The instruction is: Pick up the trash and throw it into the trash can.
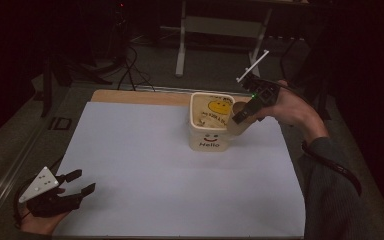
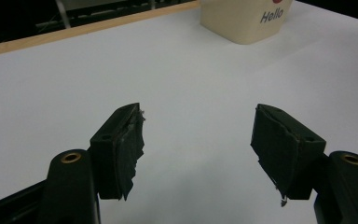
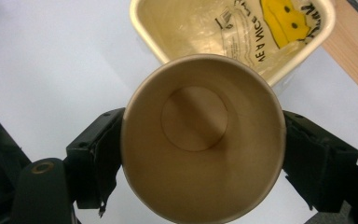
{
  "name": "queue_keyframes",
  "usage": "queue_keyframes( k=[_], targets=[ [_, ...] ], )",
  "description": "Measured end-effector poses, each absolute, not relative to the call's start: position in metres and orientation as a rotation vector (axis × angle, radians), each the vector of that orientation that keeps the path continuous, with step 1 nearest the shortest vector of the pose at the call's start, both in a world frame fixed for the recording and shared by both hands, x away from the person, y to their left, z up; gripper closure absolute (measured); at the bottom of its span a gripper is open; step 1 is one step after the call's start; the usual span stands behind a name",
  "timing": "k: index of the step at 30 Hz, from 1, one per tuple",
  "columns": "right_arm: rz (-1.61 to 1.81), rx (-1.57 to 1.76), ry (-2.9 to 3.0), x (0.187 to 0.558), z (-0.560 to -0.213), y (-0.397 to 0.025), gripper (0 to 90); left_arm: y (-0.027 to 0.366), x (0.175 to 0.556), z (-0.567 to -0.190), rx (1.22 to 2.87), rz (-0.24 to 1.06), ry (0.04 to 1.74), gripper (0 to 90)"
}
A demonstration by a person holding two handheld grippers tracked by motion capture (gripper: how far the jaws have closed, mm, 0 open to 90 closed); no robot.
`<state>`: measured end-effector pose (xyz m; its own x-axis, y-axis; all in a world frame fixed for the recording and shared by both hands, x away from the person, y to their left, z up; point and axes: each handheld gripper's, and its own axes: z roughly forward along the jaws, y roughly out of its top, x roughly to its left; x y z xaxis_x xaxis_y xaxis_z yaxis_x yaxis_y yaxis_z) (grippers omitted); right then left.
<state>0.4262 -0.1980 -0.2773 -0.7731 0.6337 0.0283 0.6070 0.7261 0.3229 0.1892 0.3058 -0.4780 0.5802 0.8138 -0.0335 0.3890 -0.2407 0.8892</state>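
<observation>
The right gripper [image 1: 243, 116] is at the far right of the counter [image 1: 180, 165], its jaws clamped on either side of a brown paper cup [image 3: 200, 140]. The right gripper view looks straight down into the cup, which is empty. The cup sits just to the right of a cream tub [image 1: 211, 125] printed "Hello" with a smiley; whether they touch is hard to tell. A clear wrapper with a yellow smiley [image 3: 279, 23] lies inside the tub. The left gripper [image 1: 75, 184] rests at the near left corner, jaws spread wide with nothing between them.
</observation>
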Motion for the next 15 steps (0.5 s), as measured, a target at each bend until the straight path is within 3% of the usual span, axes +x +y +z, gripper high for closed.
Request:
queue_keyframes(
  k=[15],
  targets=[
    [0.501,1.175,2.723,0.436,-0.274,-0.187,19.8,0.306,0.189,-0.478,1.85,0.553,0.979,33.8]
  ],
)
